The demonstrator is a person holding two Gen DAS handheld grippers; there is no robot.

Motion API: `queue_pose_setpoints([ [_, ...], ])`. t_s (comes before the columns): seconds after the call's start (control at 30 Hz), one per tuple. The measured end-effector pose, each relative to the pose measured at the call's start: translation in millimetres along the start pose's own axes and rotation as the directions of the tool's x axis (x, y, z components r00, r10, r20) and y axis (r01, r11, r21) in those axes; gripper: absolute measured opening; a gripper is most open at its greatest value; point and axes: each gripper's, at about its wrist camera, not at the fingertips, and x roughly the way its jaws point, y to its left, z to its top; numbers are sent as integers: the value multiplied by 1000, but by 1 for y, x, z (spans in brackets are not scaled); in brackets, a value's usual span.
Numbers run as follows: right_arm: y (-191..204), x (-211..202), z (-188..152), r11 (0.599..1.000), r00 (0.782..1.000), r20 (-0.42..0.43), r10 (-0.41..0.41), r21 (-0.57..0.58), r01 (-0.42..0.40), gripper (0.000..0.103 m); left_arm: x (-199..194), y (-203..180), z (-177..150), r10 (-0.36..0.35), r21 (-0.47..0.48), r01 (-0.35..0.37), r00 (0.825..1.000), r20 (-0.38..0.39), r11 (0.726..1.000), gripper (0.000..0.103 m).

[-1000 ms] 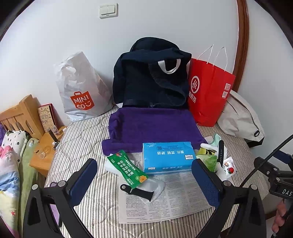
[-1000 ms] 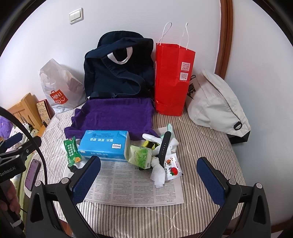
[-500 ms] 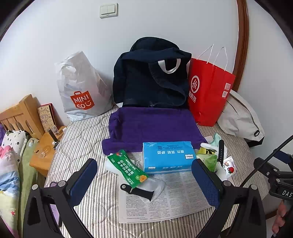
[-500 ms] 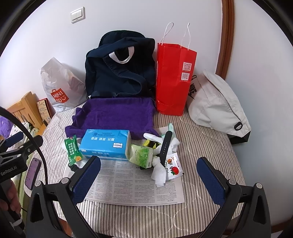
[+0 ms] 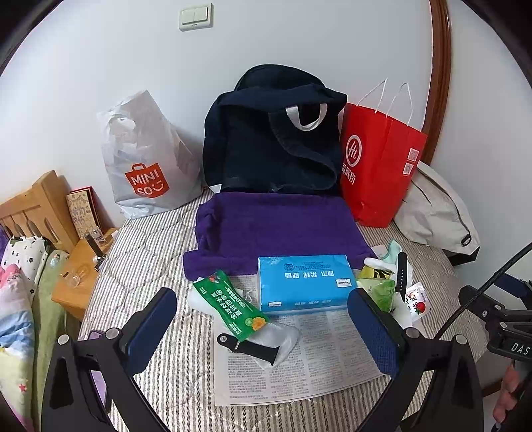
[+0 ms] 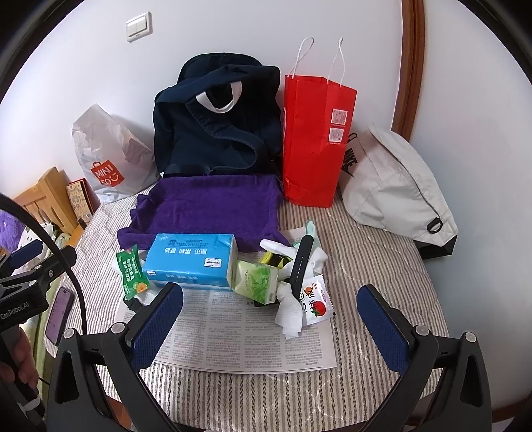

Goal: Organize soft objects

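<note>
Left wrist: one blue tissue pack [image 5: 304, 282], one purple towel [image 5: 276, 229], both claws [image 5: 262, 329] wide, empty.

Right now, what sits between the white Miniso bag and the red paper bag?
A dark navy bag leaning against the wall, clearest in the left wrist view.

Both views are bright and evenly lit by soft, diffuse light, with only faint shadows under the objects. Focus is sharp across the middle. Fisheye distortion bows the wooden frame [image 5: 440, 79] and wall [image 6: 232, 30] near the edges, and dark vignetting fills the corners. No glare shows.
</note>
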Motion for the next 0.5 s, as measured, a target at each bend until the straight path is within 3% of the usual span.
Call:
queue_pose_setpoints([
  [0.17,-3,10,-2,1000,1000,-14,10,12,-10,103,15,7,0,-17,-5,17,1000,-21,1000,103],
  [0.5,-10,35,-6,1000,998,-51,22,22,-21,103,57,37,-16,16,-35,-18,997,-77,999,103],
])
